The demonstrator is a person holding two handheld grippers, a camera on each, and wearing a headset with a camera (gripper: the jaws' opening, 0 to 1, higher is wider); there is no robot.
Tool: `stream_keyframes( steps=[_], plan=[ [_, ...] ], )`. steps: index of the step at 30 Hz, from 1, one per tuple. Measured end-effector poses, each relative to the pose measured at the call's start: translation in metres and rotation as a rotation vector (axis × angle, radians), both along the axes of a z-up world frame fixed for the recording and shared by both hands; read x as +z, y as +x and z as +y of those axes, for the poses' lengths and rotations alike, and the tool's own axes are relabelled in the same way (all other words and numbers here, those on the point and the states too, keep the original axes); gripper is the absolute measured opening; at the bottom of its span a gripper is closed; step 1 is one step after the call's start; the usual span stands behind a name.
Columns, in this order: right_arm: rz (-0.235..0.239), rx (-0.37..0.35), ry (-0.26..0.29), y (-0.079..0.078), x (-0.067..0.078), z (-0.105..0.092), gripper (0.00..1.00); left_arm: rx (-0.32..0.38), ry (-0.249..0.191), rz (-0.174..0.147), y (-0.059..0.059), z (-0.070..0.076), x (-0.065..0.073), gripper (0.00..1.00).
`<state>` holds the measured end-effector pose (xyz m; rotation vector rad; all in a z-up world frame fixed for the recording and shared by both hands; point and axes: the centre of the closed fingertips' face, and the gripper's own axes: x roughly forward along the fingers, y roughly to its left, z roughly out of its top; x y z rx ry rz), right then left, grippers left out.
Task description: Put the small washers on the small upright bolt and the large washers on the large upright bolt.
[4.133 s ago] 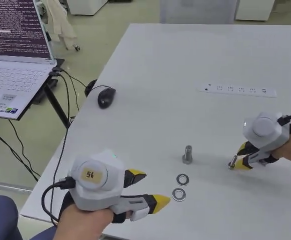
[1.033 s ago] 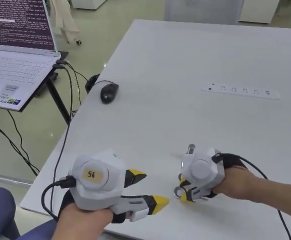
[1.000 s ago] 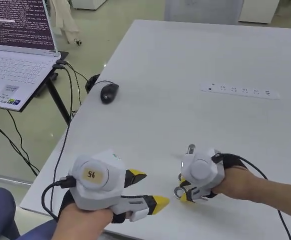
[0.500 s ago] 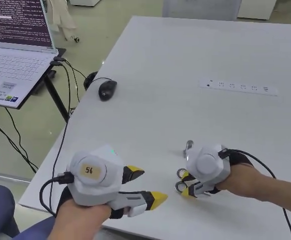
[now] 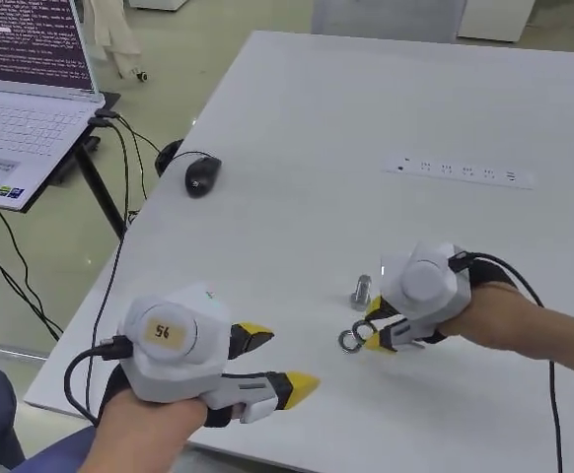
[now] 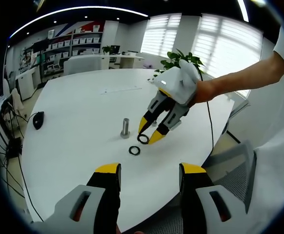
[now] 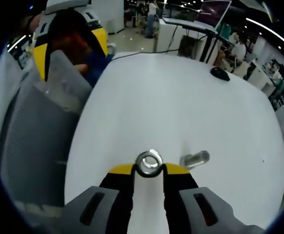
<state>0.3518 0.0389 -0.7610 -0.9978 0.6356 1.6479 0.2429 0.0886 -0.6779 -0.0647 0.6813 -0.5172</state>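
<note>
One silver metal washer (image 7: 149, 163) is pinched in right gripper (image 5: 366, 330) jaws beside the empty grey upright bolt (image 5: 362, 292); another washer (image 6: 134, 150) lies loose; left gripper (image 5: 282, 360) jaws spread.

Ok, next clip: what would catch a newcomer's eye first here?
The right gripper, shut on a washer, holds it low beside the upright bolt. A second washer lies flat on the table close to the bolt. The left gripper hovers open near the table's front edge.
</note>
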Motion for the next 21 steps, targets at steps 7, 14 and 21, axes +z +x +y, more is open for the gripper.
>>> stream_keyframes(
  steps=[7,14,21],
  plan=[
    [-0.050,-0.003,0.001,0.027,0.018,-0.004,0.23,-0.001,-0.001,-0.004,0.001,-0.001,0.001,0.47],
    [-0.078,-0.011,0.010,0.050,0.039,-0.004,0.23,0.002,-0.002,-0.005,0.001,0.000,0.002,0.47],
    [-0.107,-0.015,0.019,0.069,0.060,0.002,0.23,0.006,-0.004,-0.009,0.002,0.000,0.002,0.47]
  ],
)
